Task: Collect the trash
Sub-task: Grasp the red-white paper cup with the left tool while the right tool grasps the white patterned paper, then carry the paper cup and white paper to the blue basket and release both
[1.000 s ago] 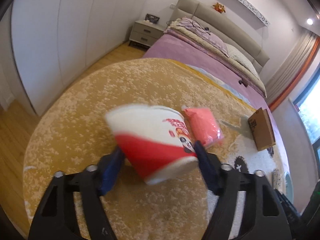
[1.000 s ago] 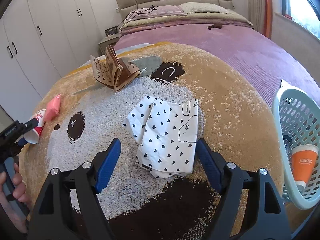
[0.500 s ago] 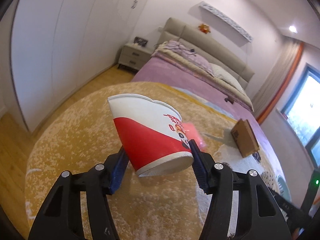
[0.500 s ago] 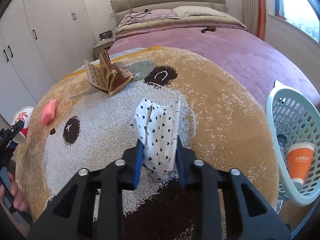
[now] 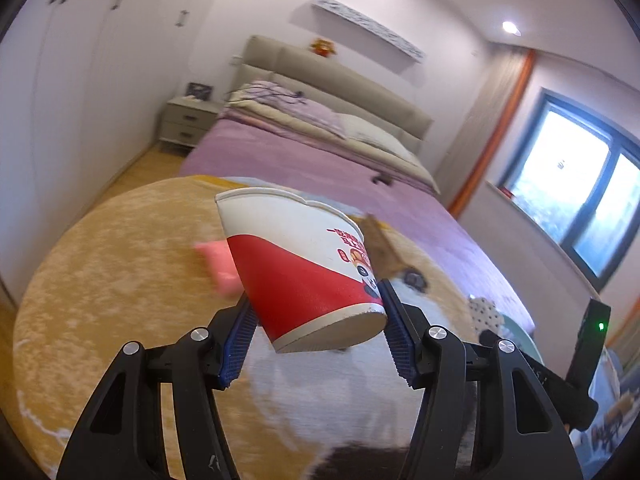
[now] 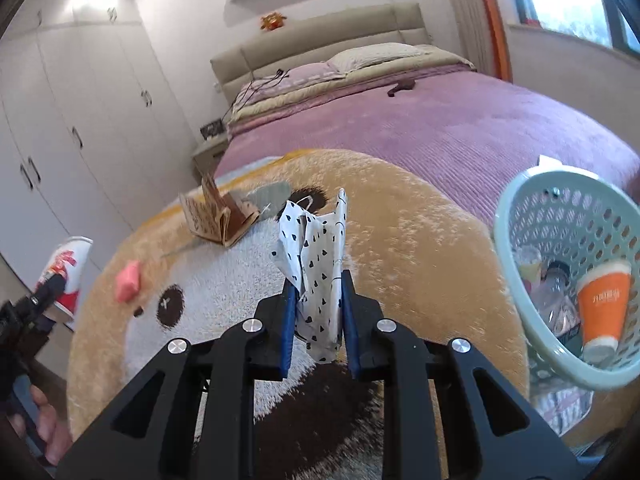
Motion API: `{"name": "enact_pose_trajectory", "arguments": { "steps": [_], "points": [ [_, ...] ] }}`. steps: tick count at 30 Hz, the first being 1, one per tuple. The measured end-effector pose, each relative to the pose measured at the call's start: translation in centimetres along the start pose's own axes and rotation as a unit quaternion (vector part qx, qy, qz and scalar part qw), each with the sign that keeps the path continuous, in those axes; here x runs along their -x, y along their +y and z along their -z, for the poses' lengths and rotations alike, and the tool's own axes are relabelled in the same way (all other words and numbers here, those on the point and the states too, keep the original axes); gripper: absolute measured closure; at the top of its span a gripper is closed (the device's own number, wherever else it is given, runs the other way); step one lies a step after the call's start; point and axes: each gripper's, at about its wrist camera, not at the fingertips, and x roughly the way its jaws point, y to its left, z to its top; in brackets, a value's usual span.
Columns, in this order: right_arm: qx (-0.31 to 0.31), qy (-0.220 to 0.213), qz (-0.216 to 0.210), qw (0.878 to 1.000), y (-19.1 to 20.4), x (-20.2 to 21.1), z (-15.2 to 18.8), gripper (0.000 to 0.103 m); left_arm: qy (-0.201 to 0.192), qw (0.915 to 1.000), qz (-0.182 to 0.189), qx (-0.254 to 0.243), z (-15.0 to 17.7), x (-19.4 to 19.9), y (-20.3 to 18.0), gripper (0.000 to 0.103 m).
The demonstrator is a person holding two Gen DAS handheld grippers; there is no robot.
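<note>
My left gripper [image 5: 316, 320] is shut on a red and white paper cup [image 5: 296, 264] and holds it tilted in the air above the round rug [image 5: 100, 280]. The cup also shows at the far left of the right wrist view [image 6: 66, 272]. My right gripper [image 6: 318, 312] is shut on a crumpled white paper bag with black hearts [image 6: 316, 248], lifted off the rug. A pale green basket [image 6: 516, 216] at the right holds an orange cup [image 6: 602, 312] and other trash.
A pink packet [image 6: 129, 281] and an open brown booklet [image 6: 218, 220] lie on the rug [image 6: 420, 240]. A bed with a purple cover [image 6: 460, 120] stands behind it. White wardrobes [image 6: 60, 120] line the left wall. A window [image 5: 580, 184] is at the right.
My left gripper has lifted the cup higher and swung right. My right gripper has closed on the heart-print bag and raised it off the rug toward the basket.
</note>
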Motion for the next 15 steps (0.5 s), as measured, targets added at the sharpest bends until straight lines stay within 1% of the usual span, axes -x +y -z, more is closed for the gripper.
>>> {"name": "enact_pose_trajectory", "arguments": {
  "steps": [3,5,9,10,12,15],
  "points": [
    [-0.016,-0.004,0.011,1.0,-1.8,1.3,-0.5,0.085,0.007,0.9994,0.017,-0.028,0.2,-0.7,-3.1,0.046],
    [-0.026,-0.016,0.013,0.999,-3.1,2.6,-0.9,0.085,0.011,0.9986,0.03,-0.043,0.4,-1.3,-5.0,0.046],
    [-0.039,-0.039,0.037,0.998,-5.6,5.3,-2.1,0.085,0.022,0.9951,0.064,-0.072,0.6,-2.6,-9.4,0.046],
    [-0.047,-0.037,0.036,0.998,-6.3,5.8,-2.5,0.085,0.024,0.9942,0.07,-0.078,0.7,-2.8,-10.2,0.046],
    [-0.081,-0.017,0.024,0.996,-8.5,6.5,-3.4,0.085,0.033,0.9909,0.091,-0.094,0.7,-3.7,-12.5,0.046],
    [-0.09,-0.018,0.044,0.995,-10.6,7.9,-4.6,0.085,0.064,0.9837,0.139,-0.095,0.6,-5.6,-15.4,0.046]
  ]
}}
